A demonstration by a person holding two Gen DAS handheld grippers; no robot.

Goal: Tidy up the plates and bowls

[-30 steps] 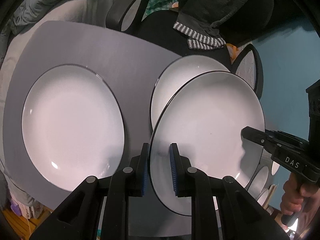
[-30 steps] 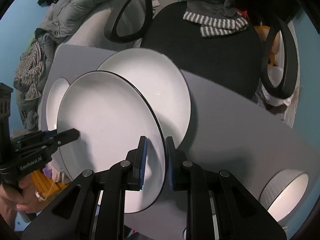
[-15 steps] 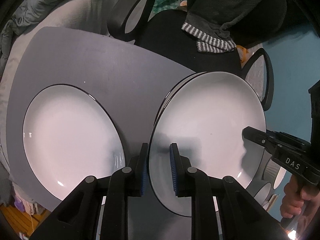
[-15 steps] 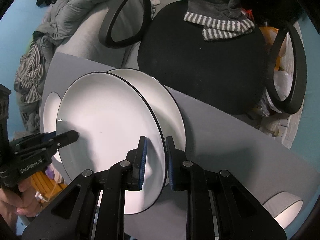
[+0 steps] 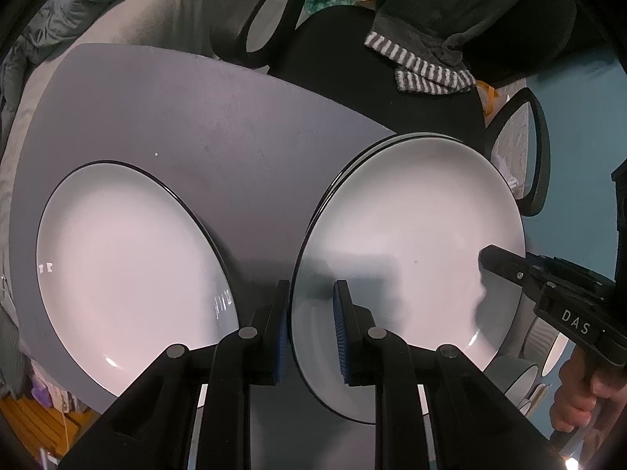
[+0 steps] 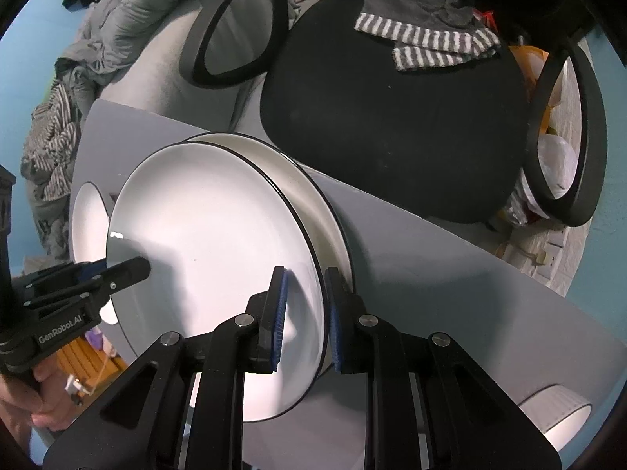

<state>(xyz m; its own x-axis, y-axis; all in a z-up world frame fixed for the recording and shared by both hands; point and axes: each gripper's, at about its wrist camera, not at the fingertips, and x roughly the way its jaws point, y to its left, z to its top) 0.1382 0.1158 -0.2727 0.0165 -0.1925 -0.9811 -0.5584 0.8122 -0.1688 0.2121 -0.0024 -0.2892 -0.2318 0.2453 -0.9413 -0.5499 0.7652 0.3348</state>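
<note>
Grey worktop point(image 5: 219, 125) with a black office chair point(image 6: 392, 125) behind it; a striped grey-white cloth point(image 6: 431, 47) lies on the chair seat, rumpled bedding point(image 6: 129, 31) farther back. White black-rimmed plate point(image 5: 411, 243) is pinched at opposite edges: left hand-held gripper point(image 5: 309, 329) has blue pads clamped on its near rim, right hand-held gripper point(image 6: 303, 321) is clamped on the other rim. Plate sits directly over a second like plate point(image 6: 313, 196), whose rim peeks out just beyond it; whether they touch is unclear. Third plate point(image 5: 129, 270) lies flat on the worktop to the left, apart. Ribbed white bowl point(image 6: 556, 415) is at the worktop's right end. Writing: "DAS" on right gripper's side in the left wrist view, "GenRobot.AI" on left gripper's side in the right wrist view. Bare hand point(image 5: 584, 395) grips the right handle.
</note>
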